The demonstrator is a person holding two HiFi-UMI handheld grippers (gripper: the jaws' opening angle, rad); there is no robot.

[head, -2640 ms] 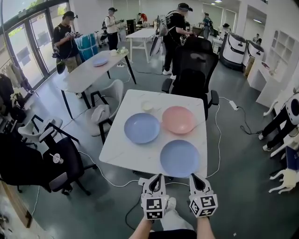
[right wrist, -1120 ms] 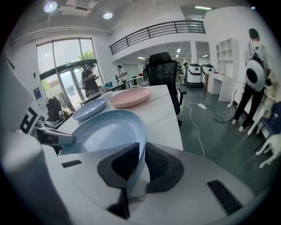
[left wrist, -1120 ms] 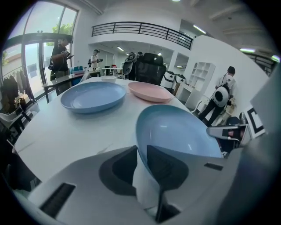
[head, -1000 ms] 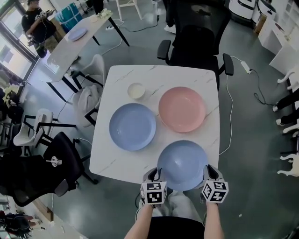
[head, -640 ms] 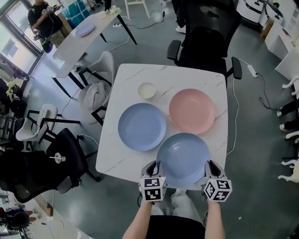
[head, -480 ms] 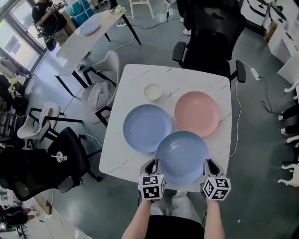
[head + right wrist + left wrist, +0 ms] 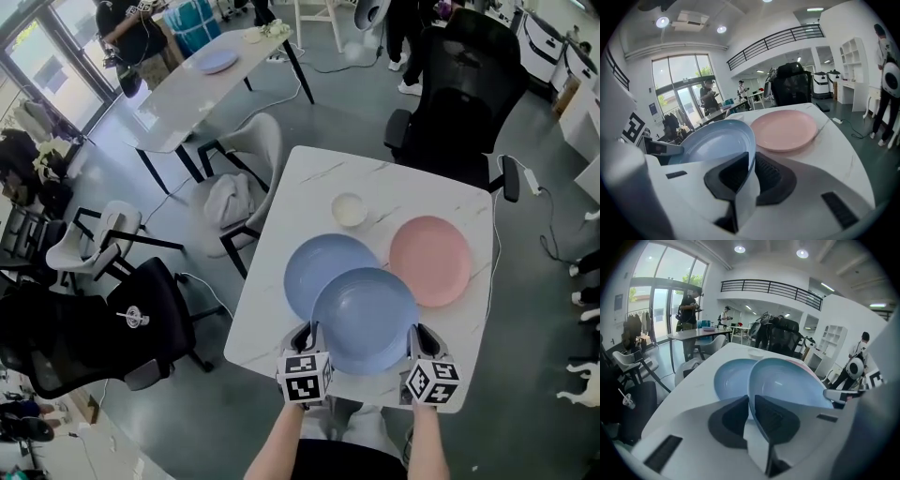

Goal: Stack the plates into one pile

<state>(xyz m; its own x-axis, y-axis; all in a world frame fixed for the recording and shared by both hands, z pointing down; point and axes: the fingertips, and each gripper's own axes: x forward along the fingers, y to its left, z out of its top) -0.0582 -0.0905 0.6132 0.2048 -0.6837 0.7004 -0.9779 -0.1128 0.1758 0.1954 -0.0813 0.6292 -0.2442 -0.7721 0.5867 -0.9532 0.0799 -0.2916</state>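
My left claw (image 7: 307,330), its jaws just closed in, and right claw (image 7: 415,333) pinch opposite rims of the near blue plate (image 7: 364,319), partly over the far blue plate (image 7: 314,267) on the worktop (image 7: 272,319); pink plate (image 7: 431,260) right.

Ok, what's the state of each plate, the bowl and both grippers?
held blue plate: lifted, partly over the second blue plate.
second blue plate: flat on table, partly covered.
pink plate: flat on table, unstacked.
small bowl: upright, apart from plates.
left gripper: shut on held blue plate's rim, jaws just been closing.
right gripper: shut on held blue plate's rim.
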